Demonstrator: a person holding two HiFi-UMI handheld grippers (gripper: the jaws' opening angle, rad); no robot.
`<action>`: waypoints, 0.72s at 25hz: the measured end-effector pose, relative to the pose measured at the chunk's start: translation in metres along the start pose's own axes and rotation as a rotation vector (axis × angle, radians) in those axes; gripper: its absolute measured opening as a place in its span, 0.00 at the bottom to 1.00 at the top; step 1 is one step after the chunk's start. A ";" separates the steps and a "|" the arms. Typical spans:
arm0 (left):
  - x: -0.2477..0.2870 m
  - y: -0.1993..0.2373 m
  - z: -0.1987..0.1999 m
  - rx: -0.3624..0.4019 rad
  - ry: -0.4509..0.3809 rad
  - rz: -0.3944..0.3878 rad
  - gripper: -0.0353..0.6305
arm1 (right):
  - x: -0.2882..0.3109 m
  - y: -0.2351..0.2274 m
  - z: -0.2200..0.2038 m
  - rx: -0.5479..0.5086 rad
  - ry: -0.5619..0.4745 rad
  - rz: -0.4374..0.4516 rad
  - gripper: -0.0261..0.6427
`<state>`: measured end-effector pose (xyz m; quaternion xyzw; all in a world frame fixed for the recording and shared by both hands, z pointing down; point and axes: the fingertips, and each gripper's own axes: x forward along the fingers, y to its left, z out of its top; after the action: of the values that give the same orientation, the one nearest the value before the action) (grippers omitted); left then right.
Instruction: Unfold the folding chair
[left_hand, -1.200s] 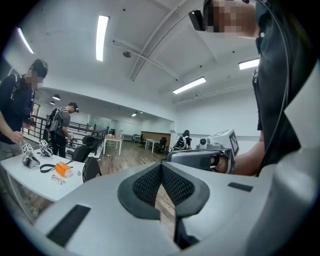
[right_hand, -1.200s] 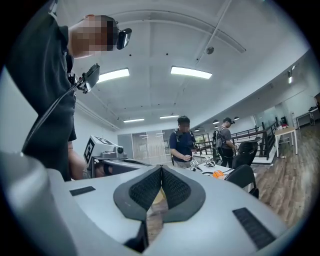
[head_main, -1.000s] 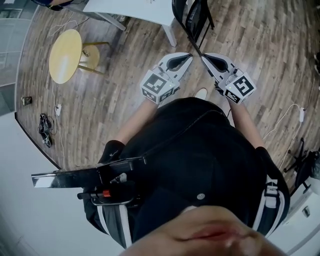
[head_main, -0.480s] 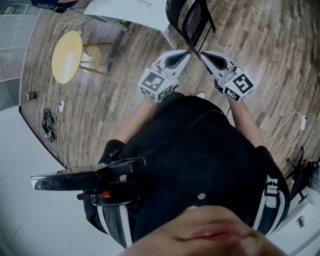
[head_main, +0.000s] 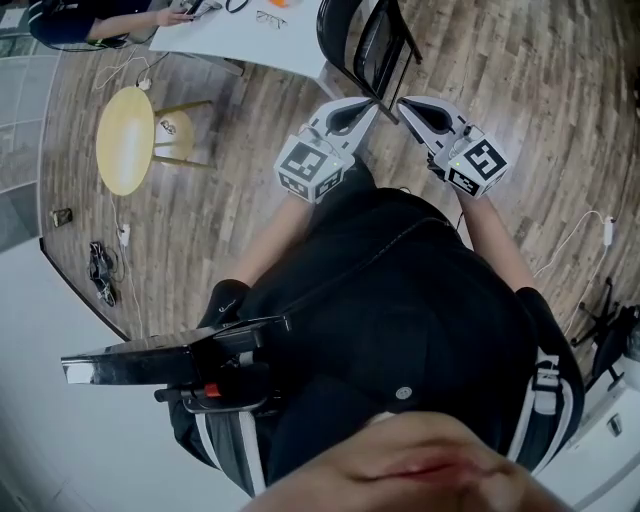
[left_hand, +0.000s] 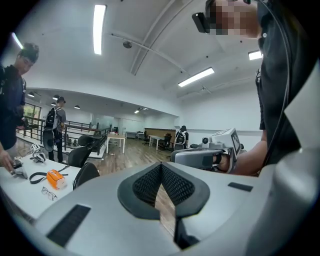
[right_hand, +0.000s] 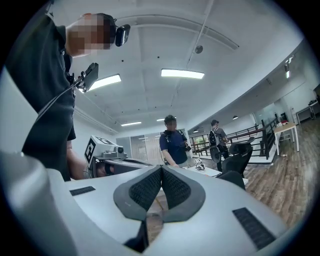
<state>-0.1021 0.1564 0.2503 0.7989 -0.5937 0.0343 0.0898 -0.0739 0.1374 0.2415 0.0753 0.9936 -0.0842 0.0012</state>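
Facing the chair (head_main: 365, 45), you have it folded and straight ahead of both tools, standing by the white table (head_main: 285, 40), with its long frame running away from you and its near bar coming down between the two tips. Your left tongs (head_main: 370, 106) and right tongs (head_main: 403, 102) both have their jaws pressed together on nothing. Each tip sits near the frame, the left maybe a touch closer.

Right claw (right_hand: 161, 169) closed and empty, blue-shirted person (right_hand: 173, 146) beyond
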 end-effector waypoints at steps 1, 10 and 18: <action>0.005 0.010 0.000 -0.004 -0.001 -0.012 0.06 | 0.006 -0.009 0.001 -0.002 0.003 -0.011 0.05; 0.051 0.114 0.014 -0.011 -0.006 -0.102 0.06 | 0.078 -0.090 -0.002 0.031 0.046 -0.123 0.05; 0.068 0.212 0.015 -0.036 0.035 -0.156 0.06 | 0.156 -0.157 0.002 0.047 0.048 -0.245 0.05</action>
<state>-0.2857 0.0307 0.2685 0.8403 -0.5284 0.0307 0.1170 -0.2520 0.0074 0.2634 -0.0445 0.9928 -0.1054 -0.0348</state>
